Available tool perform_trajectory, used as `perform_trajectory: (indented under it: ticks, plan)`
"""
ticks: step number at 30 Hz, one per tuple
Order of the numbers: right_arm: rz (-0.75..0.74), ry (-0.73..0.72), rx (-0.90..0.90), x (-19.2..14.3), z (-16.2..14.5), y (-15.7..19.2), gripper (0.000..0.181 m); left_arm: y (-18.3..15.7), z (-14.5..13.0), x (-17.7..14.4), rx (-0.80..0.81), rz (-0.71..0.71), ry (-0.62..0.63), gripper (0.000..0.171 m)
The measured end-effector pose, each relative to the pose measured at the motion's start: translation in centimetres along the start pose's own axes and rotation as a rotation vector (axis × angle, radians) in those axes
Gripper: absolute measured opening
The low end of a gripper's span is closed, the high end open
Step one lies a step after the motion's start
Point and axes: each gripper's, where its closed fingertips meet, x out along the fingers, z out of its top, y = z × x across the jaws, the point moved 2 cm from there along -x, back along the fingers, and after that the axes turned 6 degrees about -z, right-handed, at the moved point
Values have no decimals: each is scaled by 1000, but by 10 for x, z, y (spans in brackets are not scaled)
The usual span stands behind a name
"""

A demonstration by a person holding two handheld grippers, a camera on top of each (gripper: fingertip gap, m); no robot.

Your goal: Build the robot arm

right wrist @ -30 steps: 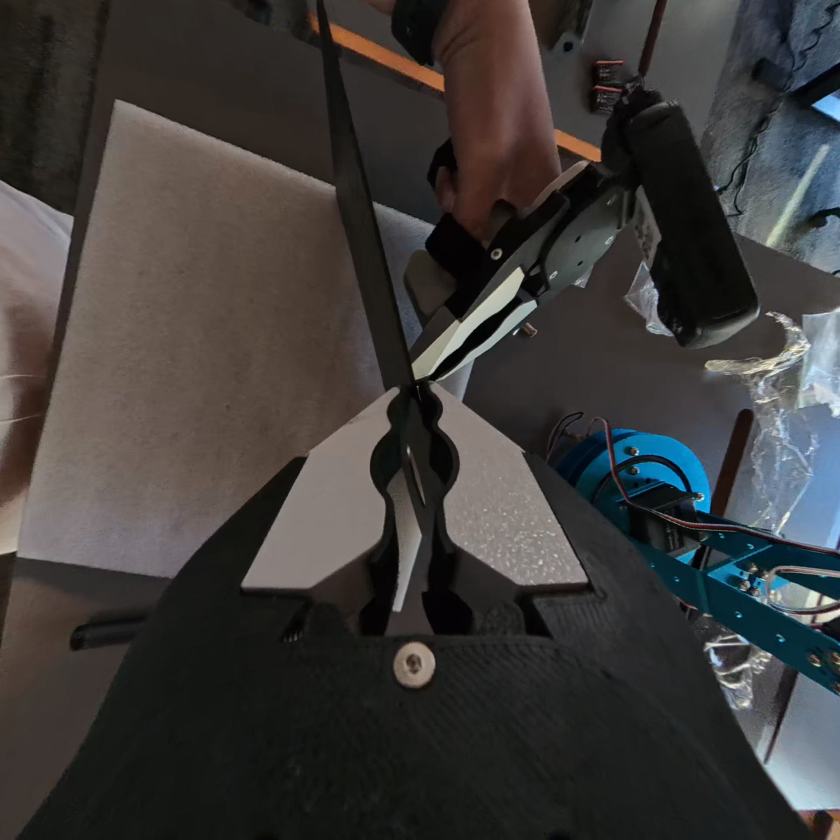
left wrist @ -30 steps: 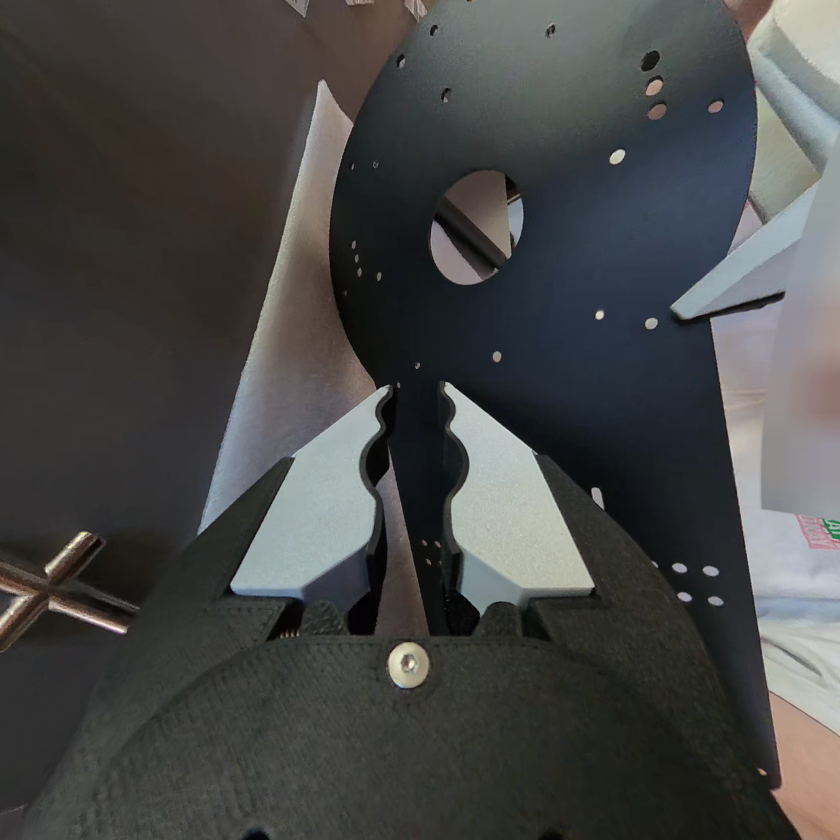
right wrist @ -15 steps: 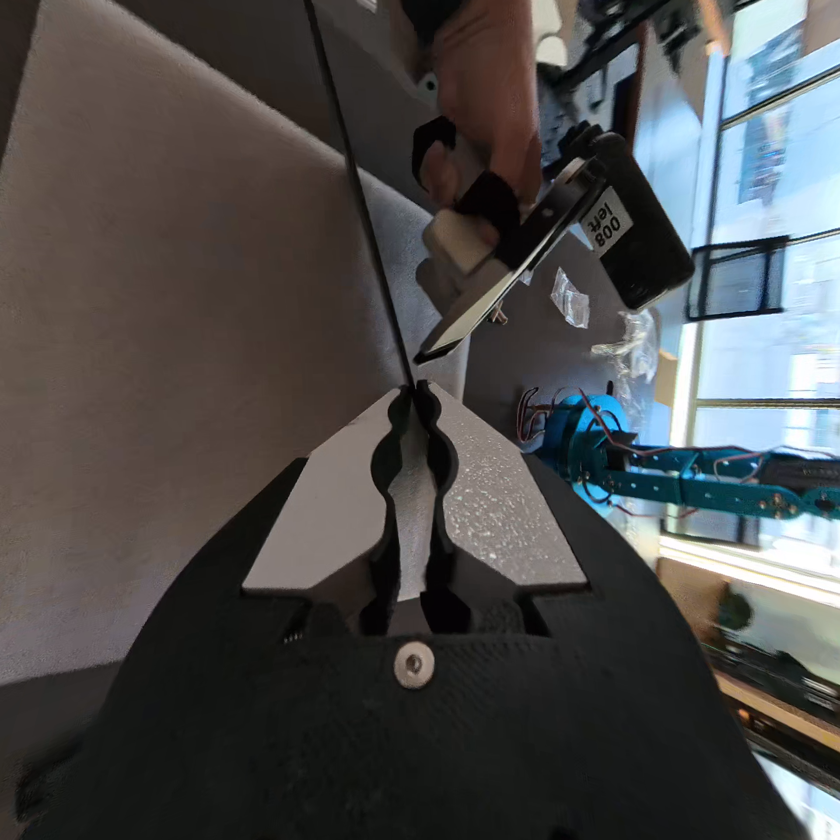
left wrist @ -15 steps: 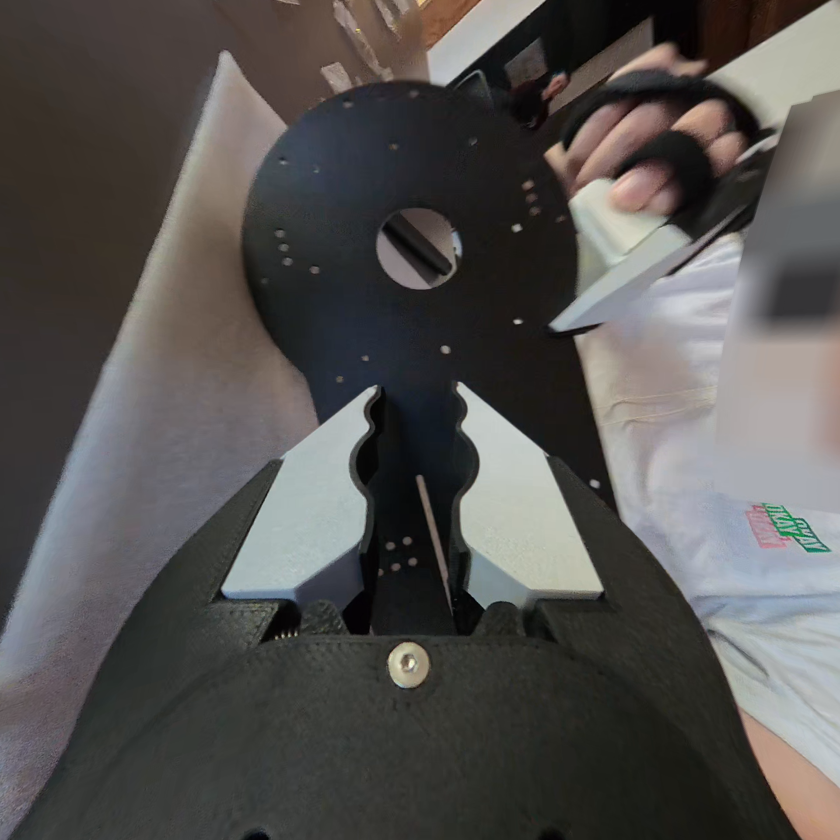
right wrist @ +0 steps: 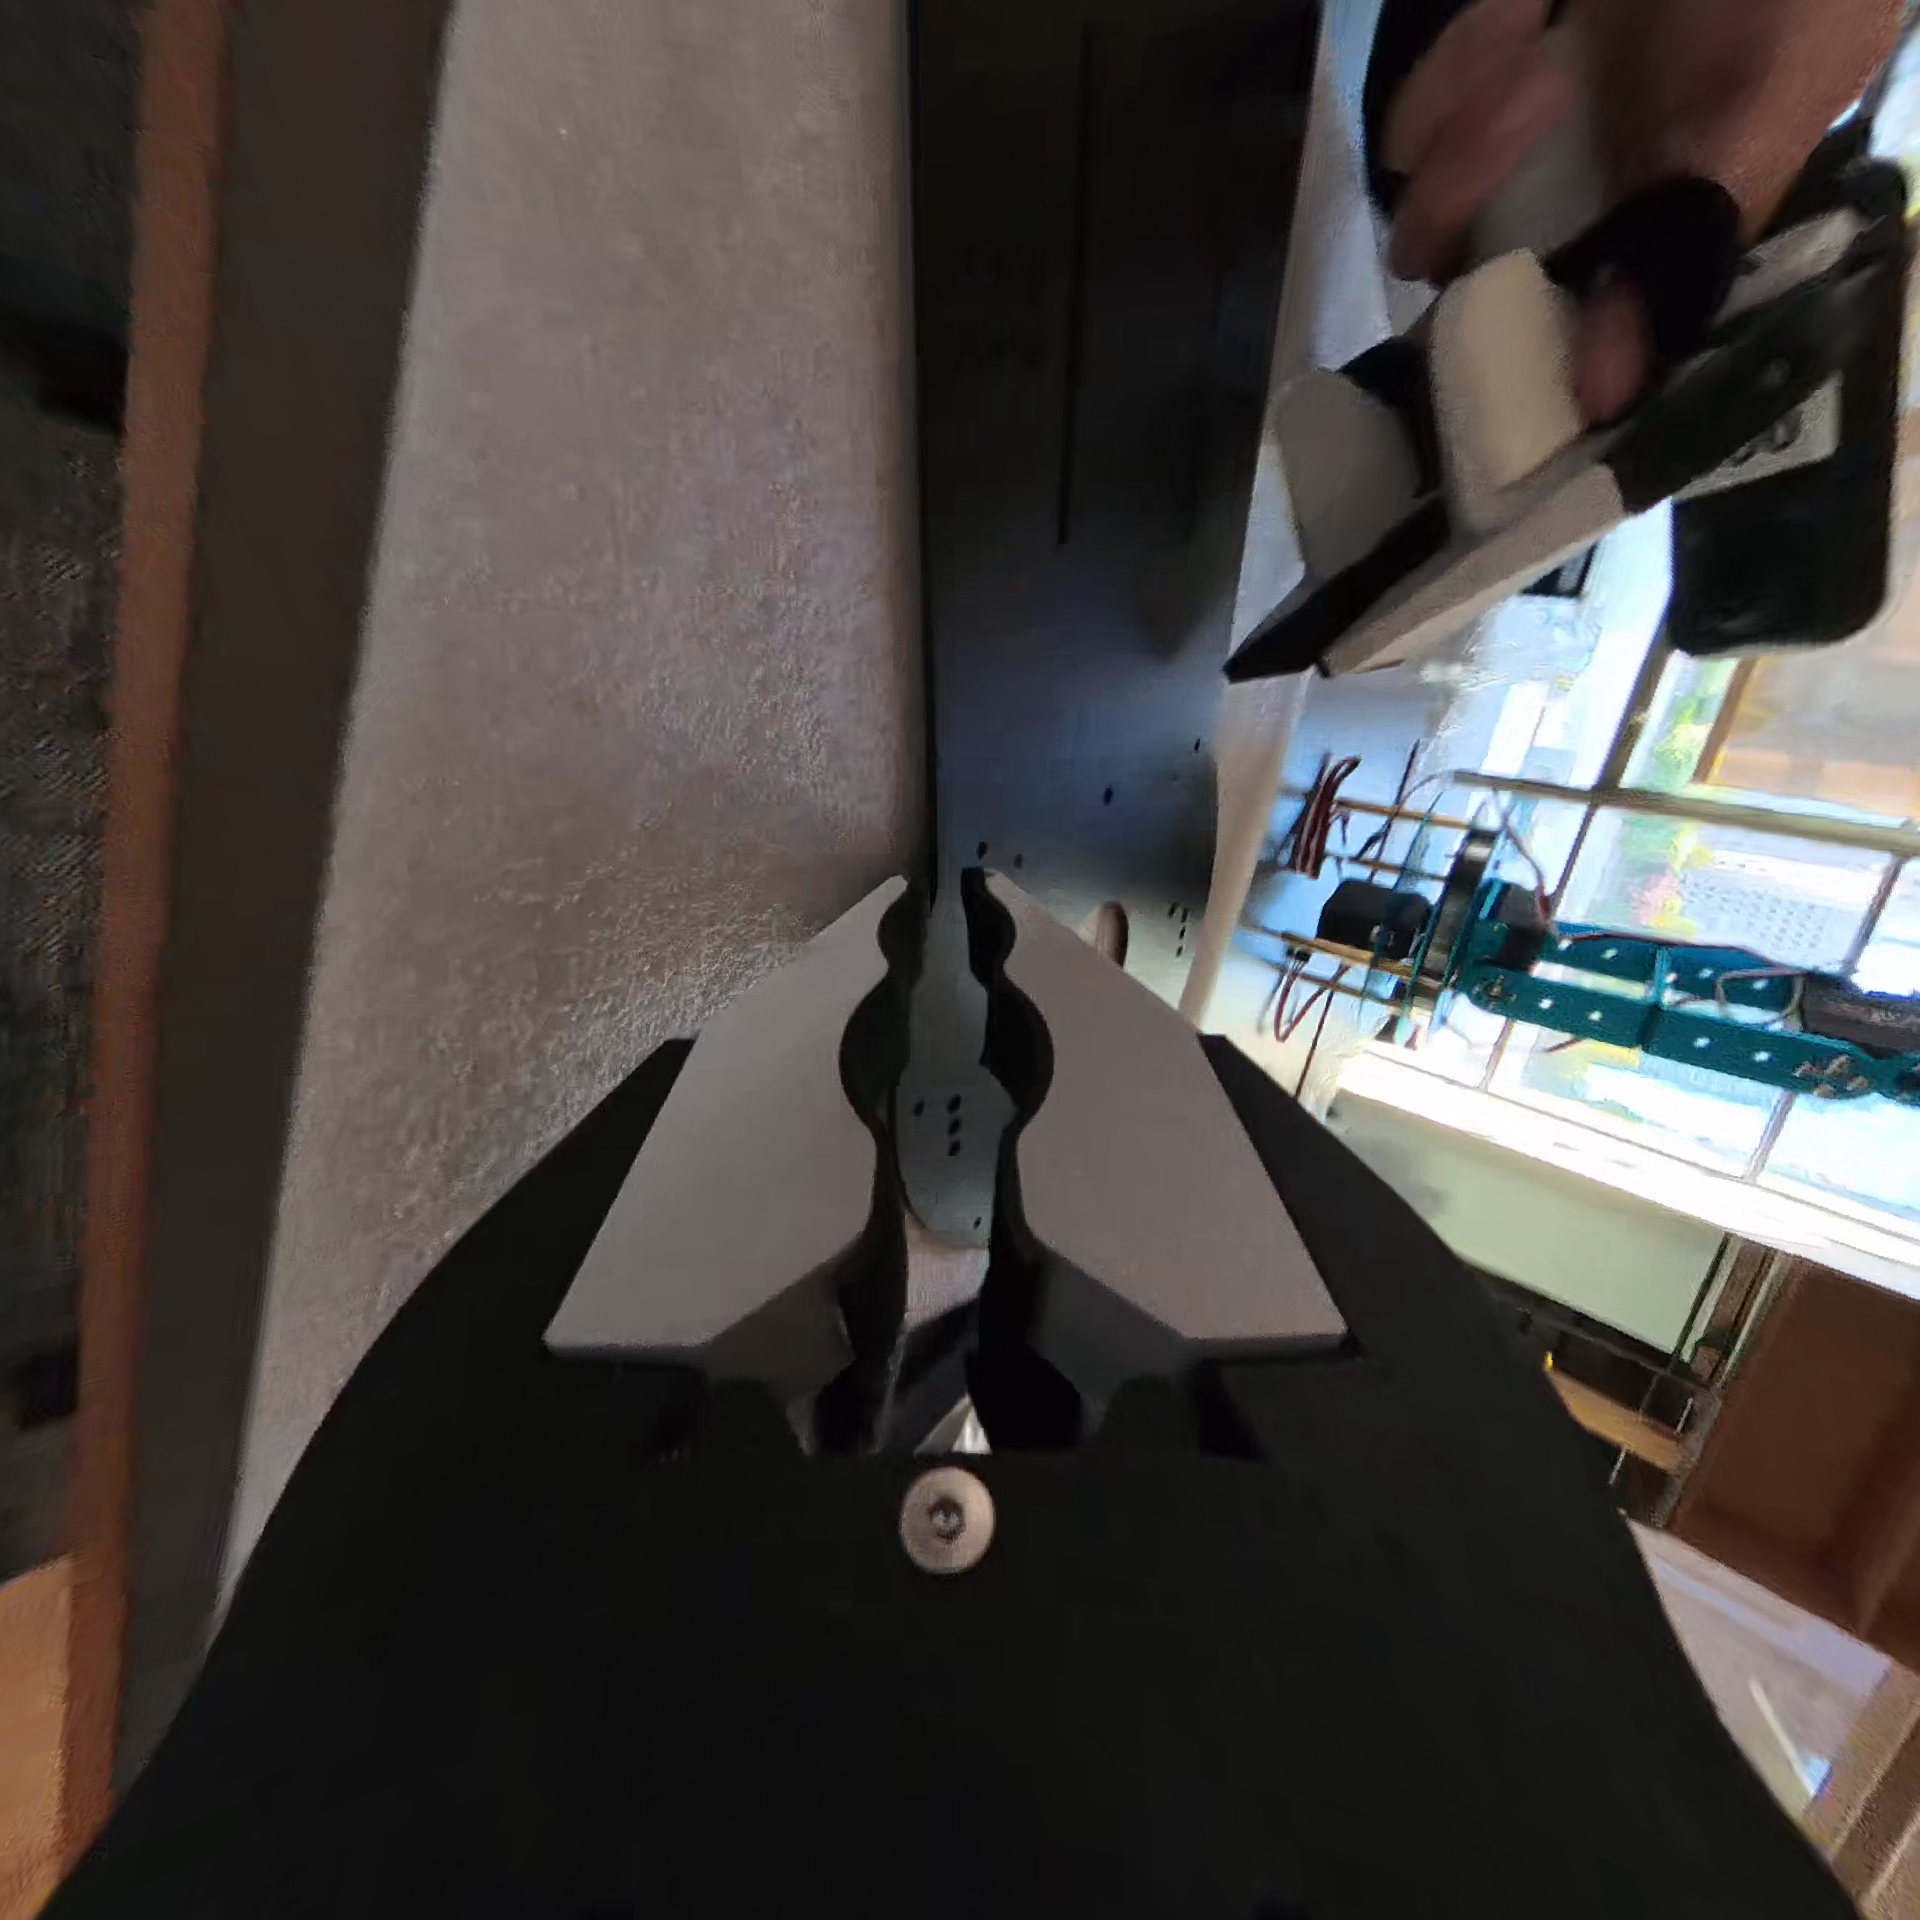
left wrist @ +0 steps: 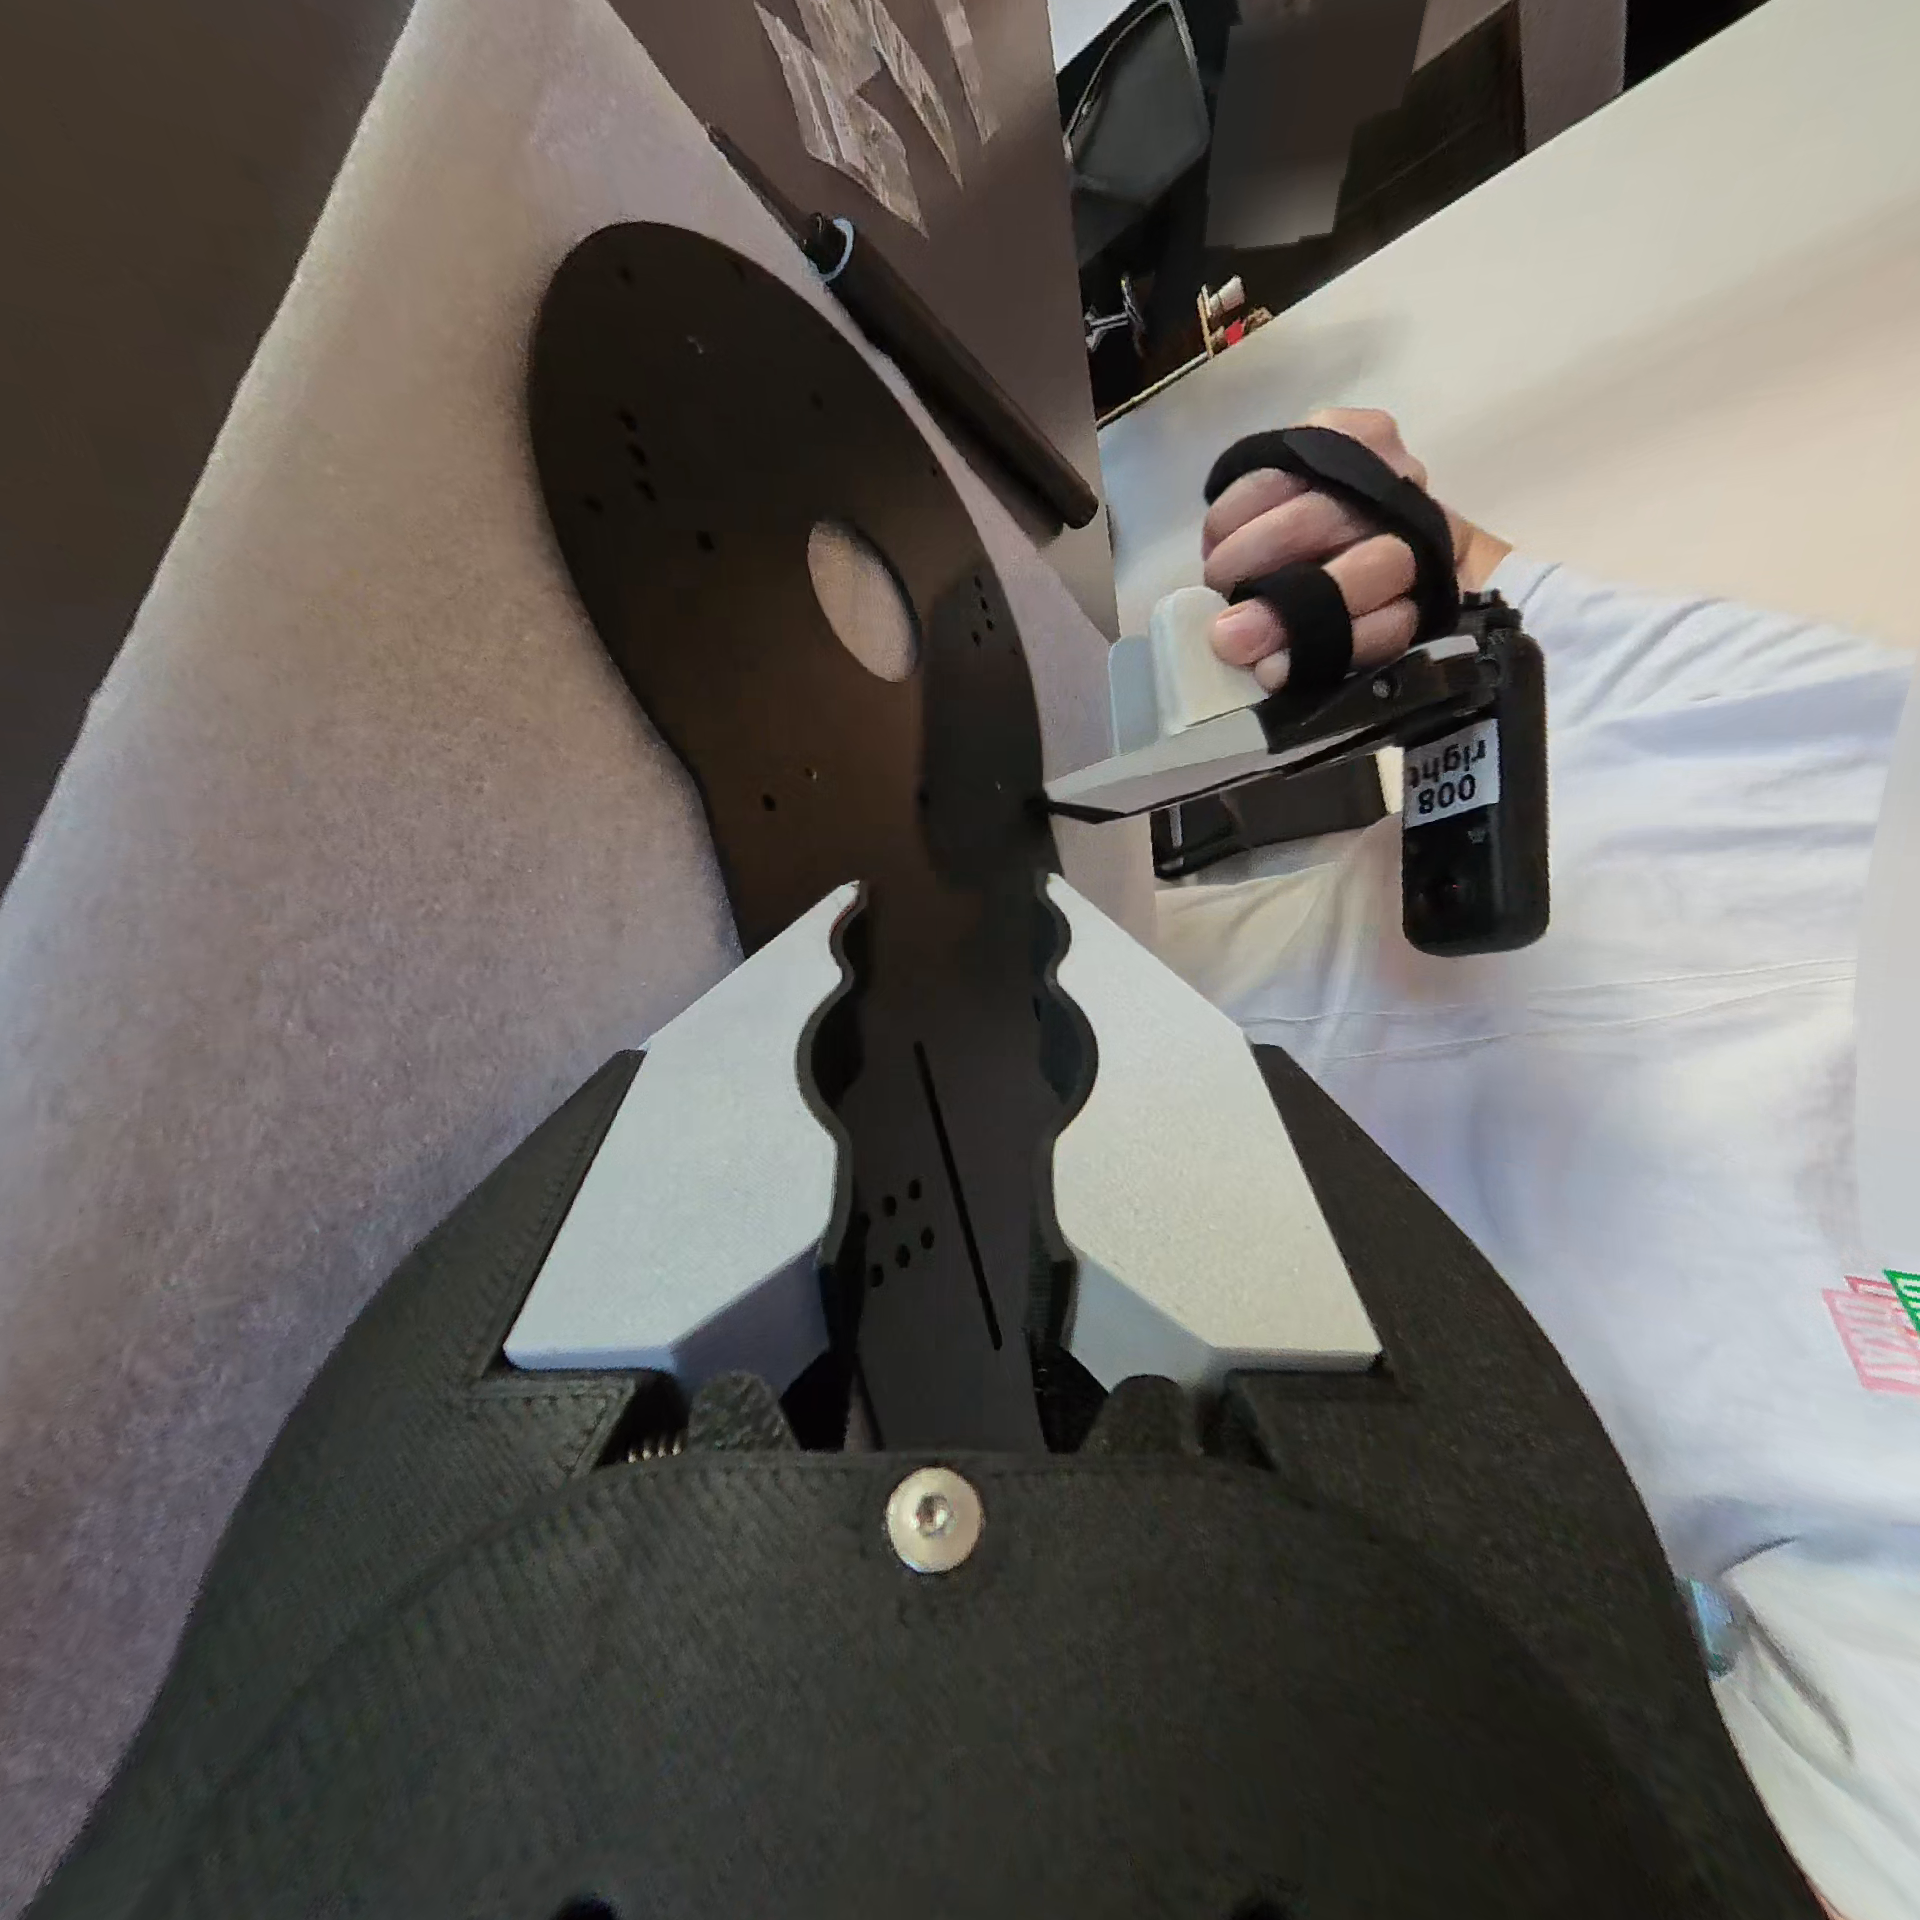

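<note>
A flat black plate (left wrist: 717, 540) with a round head, a centre hole and many small holes lies against a grey foam pad (left wrist: 364, 831). My left gripper (left wrist: 953, 888) is open; the plate shows through the gap beyond its fingers, not clamped. My right gripper (right wrist: 943, 883) is shut on the plate's (right wrist: 1081, 520) edge at its fingertips. It also shows in the left wrist view (left wrist: 1060, 808), pinching the plate from the right, held by a strapped hand (left wrist: 1309, 582). The left gripper shows in the right wrist view (right wrist: 1278, 649), beside the plate's right edge.
A black bar (left wrist: 935, 353) lies on the pad beyond the plate. A person in a white shirt (left wrist: 1558, 1143) is at the right. A blue robot arm with wires (right wrist: 1662, 987) stands by a window. A brown table edge (right wrist: 166, 727) runs along the left. The left gripper's tips are roughly 10 cm from the right gripper's.
My left gripper has opened and let go of the plate. My right gripper keeps its hold. The plate has swung from upright down toward the foam pad; both views have turned.
</note>
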Motion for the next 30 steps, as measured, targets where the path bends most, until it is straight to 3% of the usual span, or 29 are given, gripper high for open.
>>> perform_trajectory:
  ticks: [5, 8, 13, 18, 21, 25, 30]
  plan:
    - [137, 161, 57, -29, -21, 7, 9, -4, 1, 1, 20, -3, -3, 34]
    - [188, 204, 307, -53, -47, 20, 16, -13, 3, -5, 64, 12, -92, 32]
    - [55, 127, 808, -96, -99, 20, 15, -11, 2, -25, 199, 385, -261, 27]
    - [-106, 16, 1107, -154, -179, 23, 19, -41, -2, -13, 238, 660, -477, 17]
    - [-107, -65, 1153, -186, -229, 37, 19, -40, -9, 26, 223, 826, -454, 0]
    - [-38, -89, 1170, -216, -284, 56, 20, -21, -13, 62, 162, 1016, -407, 0]
    - [0, -169, 1140, -229, -308, 43, 20, -27, -20, 82, 85, 986, -503, 0]
